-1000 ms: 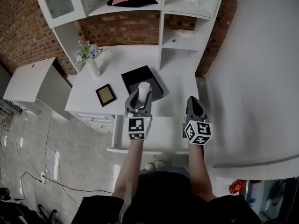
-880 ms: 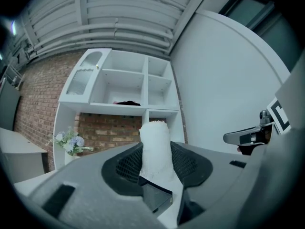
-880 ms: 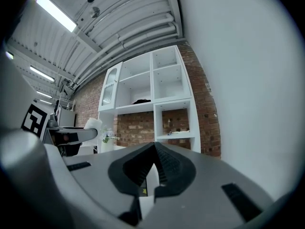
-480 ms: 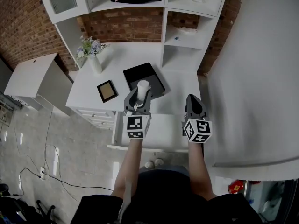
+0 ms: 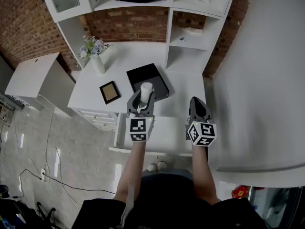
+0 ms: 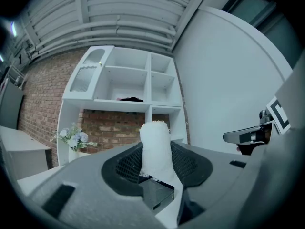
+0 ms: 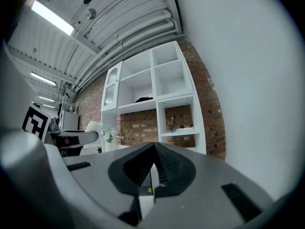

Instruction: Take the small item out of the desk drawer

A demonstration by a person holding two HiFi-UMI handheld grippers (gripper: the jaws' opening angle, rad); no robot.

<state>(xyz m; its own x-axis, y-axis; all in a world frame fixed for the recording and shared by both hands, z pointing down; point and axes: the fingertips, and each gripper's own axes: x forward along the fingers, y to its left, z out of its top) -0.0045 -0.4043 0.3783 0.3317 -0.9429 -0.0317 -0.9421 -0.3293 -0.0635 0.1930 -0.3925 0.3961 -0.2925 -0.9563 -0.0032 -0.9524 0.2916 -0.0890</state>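
My left gripper is shut on a small white roll, which stands upright between the jaws. The left gripper view shows the same white roll pinched by the left gripper and sticking up past the tips. It hangs above the white desk, over the near edge of a black box. To the right, my right gripper is held over the desk's front; its jaws meet at the tips with nothing between them. The open white drawer lies under both grippers.
A framed picture lies flat on the desk left of the black box. A white vase of flowers stands at the back left. White shelving rises behind against a brick wall. A white wall panel is close on the right.
The scene has slid slightly in the head view. Both grippers keep their places and the left keeps its grip on the white roll.
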